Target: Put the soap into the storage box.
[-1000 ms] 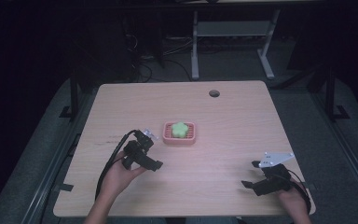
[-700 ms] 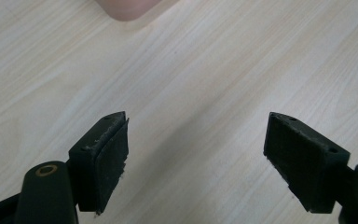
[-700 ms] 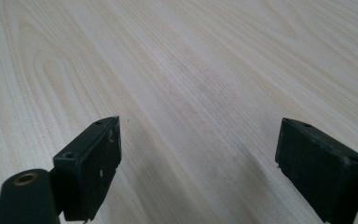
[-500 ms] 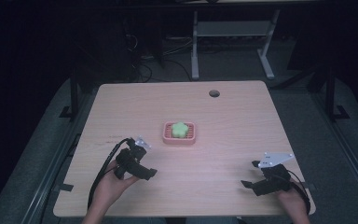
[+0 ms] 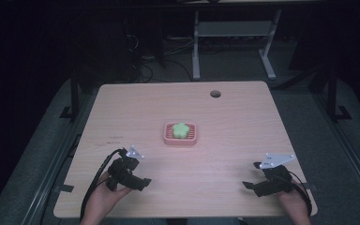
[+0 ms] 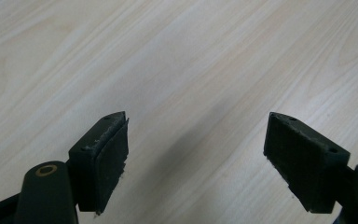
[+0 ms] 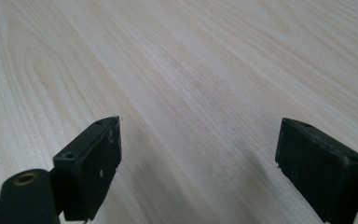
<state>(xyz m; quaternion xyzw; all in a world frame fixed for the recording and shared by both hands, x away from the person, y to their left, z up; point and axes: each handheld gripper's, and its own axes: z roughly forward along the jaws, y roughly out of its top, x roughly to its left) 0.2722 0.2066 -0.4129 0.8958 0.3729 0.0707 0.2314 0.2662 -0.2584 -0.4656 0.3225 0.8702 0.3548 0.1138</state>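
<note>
Plainly spread, both pairs of jaws, empty over bare table (image 6: pixel 177 56); left gripper (image 5: pixel 143 182) and right gripper (image 5: pixel 248 185) low at the near edge, hands behind them; green flower-shaped piece (image 5: pixel 181 129) seated mid-table in pink tray (image 5: pixel 167 138), well apart; likely light, soft; best pinched across its lobes.

Dim room, lit surface, clean close-ups

In the high view the wooden surface (image 5: pixel 225 117) is the one evenly lit area; the floor and furniture behind sink into near black, and the picture is soft and slightly grainy. Both gripper views are bright and sharp on the wood grain, without glare. A soft, diffuse shadow lies on the wood between each claw's jaws.
</note>
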